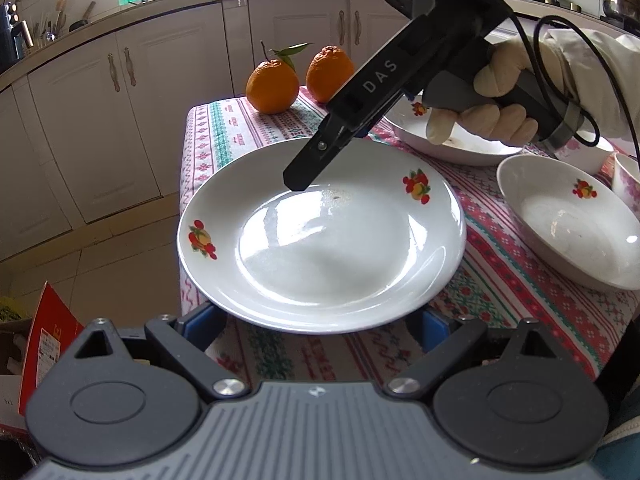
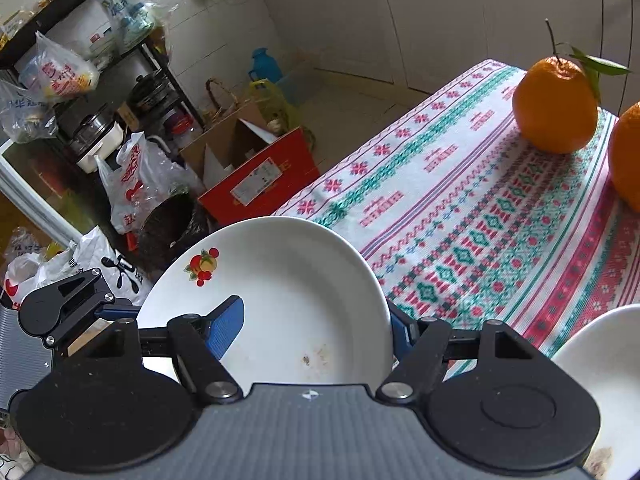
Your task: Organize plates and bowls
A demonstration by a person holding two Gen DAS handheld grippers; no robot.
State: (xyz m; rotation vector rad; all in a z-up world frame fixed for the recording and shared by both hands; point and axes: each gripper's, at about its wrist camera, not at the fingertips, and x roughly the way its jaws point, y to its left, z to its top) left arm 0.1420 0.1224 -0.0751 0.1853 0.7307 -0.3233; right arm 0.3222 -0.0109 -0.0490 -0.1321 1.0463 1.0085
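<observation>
**White fruit-print plate carried between both grippers at the table's near-left corner**

The round, shallow white ceramic plate [image 1: 320, 236] is seen lifted over the edge of the red-and-green patterned tablecloth [image 1: 520, 280]. Its far rim is pinched by the right gripper [image 1: 298, 182], narrow black jaws clamped on it from above, while its near rim is straddled by the left gripper [image 1: 316, 324], whose blue pads are spread wide. The stacking targets, a smaller white bowl [image 1: 568, 220] and another dish behind, lie rightward, nearer the right hand. Faint food specks are visible.
</observation>
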